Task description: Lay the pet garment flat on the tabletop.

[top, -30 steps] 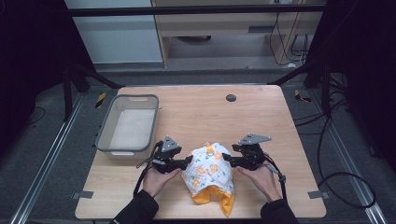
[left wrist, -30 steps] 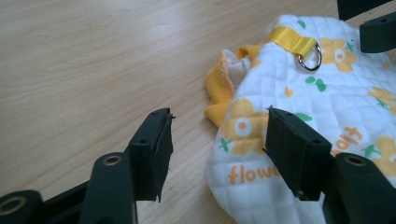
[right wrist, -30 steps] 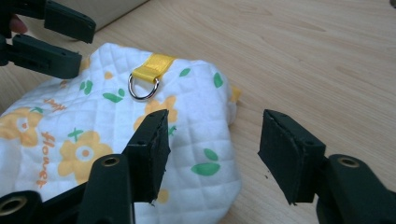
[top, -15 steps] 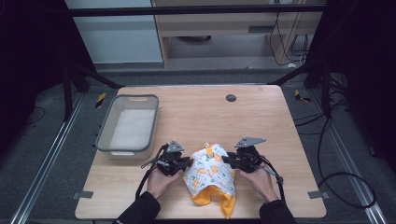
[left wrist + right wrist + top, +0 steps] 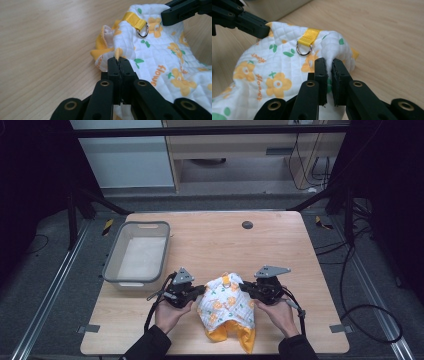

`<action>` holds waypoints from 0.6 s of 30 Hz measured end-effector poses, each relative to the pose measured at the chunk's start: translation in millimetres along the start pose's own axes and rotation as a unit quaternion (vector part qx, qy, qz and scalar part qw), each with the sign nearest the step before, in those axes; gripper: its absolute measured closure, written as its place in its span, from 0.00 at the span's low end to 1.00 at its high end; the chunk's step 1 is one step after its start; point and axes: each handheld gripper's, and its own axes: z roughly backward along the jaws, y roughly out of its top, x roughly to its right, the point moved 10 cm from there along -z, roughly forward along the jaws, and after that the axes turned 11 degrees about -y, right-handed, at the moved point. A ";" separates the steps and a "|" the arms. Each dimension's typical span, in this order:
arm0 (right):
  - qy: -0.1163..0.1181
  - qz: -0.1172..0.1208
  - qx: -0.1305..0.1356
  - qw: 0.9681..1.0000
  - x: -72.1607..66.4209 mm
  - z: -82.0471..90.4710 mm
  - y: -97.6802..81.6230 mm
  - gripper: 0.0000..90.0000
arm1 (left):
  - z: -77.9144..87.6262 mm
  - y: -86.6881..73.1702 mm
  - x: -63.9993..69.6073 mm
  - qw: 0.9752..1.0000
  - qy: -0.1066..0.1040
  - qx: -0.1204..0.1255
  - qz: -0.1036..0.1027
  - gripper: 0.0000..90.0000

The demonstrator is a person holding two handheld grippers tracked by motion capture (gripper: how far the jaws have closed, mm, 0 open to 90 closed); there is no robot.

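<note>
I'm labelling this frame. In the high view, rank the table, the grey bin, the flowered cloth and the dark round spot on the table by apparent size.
1. Table
2. Grey bin
3. Flowered cloth, somewhat smaller than the bin, though bunched up
4. Dark round spot, by far the smallest

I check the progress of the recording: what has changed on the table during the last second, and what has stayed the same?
Both hands drew slightly toward the person, bringing the flowered cloth a little nearer the table's near edge. The left tongs and right tongs are still shut on its two upper corners; nothing was let go. The grey bin and the table did not move.
</note>
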 end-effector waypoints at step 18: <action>-0.065 -0.033 0.180 0.981 10.3 31.0 85.2 0.93 | 37.0 91.8 -7.8 0.990 0.088 0.094 -0.061 1.00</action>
